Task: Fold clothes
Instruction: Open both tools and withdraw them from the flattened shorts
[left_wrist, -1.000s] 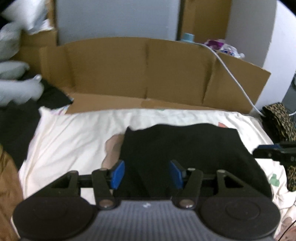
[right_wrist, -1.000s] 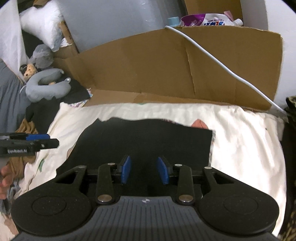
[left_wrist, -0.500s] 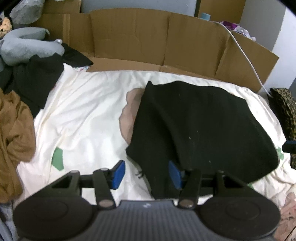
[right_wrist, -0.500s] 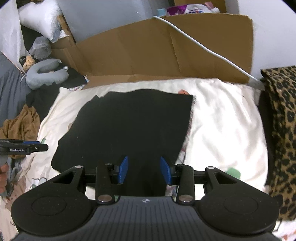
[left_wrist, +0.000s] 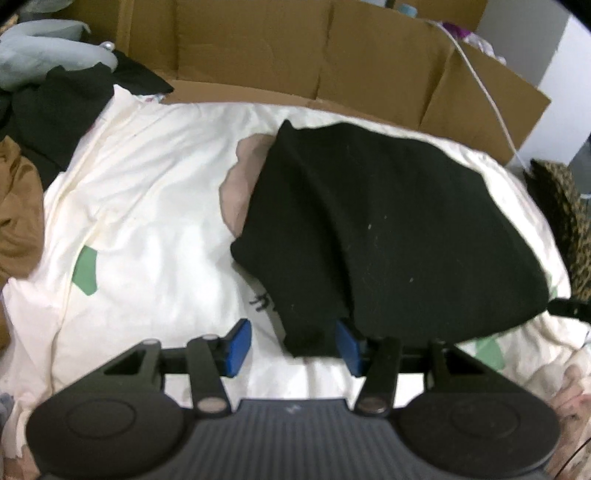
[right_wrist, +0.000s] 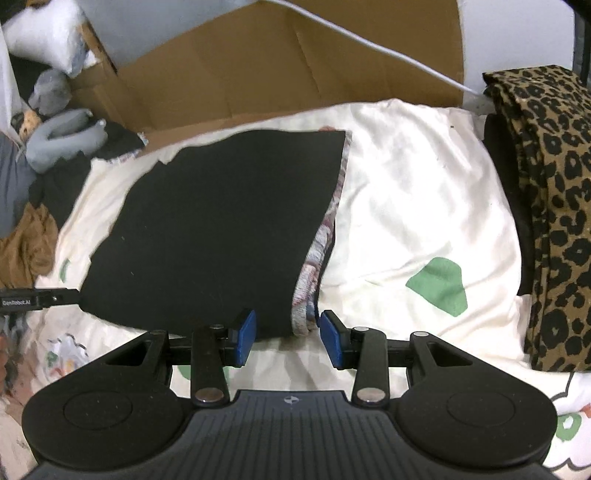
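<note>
Cardboard sheets stand along the far side of a bed covered by a cream sheet with green patches, and everything else is best placed from the black garment that lies near the middle of that sheet. It looks doubled over: its far and right edges run fairly straight, and a strip of patterned lining shows along the right edge. Beyond its left side lie a brown garment and a heap of dark clothes; to its right, well apart, sits a stack of leopard-print fabric, apparently folded.

The left tool stands with its jaws spread at the garment's near left corner, the cloth's tip lying by the right blue pad but not pinched. The right tool is likewise spread wide, its gap straddling the near right corner without closing on it. Both tools sit at the near edge, probably because those two corners give the most control over a limp rectangle. This scene would fit a fold just laid down and let go, or corners about to be taken for another fold.
</note>
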